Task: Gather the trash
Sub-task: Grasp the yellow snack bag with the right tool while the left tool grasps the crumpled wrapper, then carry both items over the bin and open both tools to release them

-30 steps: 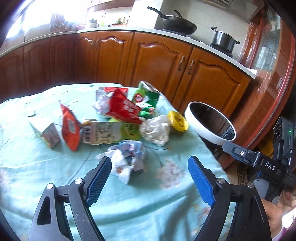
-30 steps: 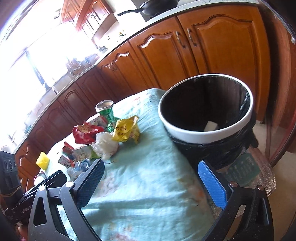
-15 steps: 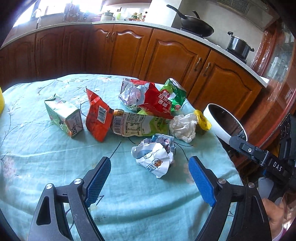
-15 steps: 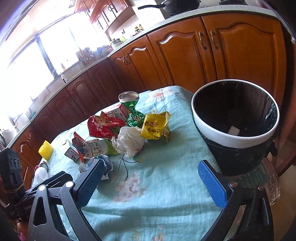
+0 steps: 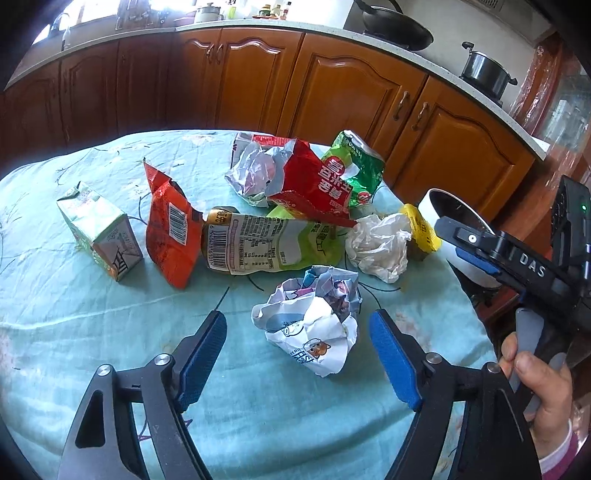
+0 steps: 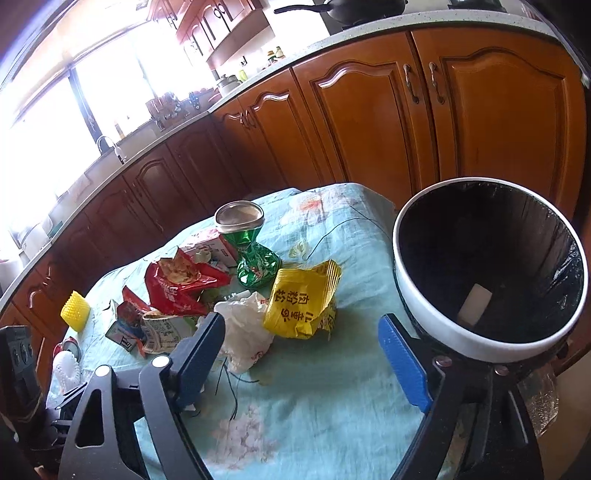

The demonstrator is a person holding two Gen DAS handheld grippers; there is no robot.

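Note:
A pile of trash lies on the table's teal cloth (image 5: 74, 332). My left gripper (image 5: 297, 325) is open and empty, its blue pads on either side of a crumpled white wrapper (image 5: 314, 325). Behind it lie a white tissue ball (image 5: 380, 245), a green-and-white bag (image 5: 266, 247), an orange packet (image 5: 170, 229), a red bag (image 5: 314, 184), a green bag (image 5: 354, 166) and a small carton (image 5: 99, 232). My right gripper (image 6: 301, 338) is open and empty above the cloth, near a yellow bag (image 6: 303, 302) and the tissue ball (image 6: 243, 332). The white bin (image 6: 406, 295), lined black, stands at the table's right edge.
Wooden kitchen cabinets (image 5: 332, 92) run behind the table, with a wok (image 5: 395, 29) and a pot (image 5: 484, 72) on the counter. A yellow ridged object (image 6: 75, 310) sits at the table's far left. The right gripper's body (image 5: 517, 258) shows in the left wrist view.
My left gripper has moved closer to the crumpled white wrapper, which now lies between its pads. My right gripper has swung left, away from the bin, towards the trash pile.

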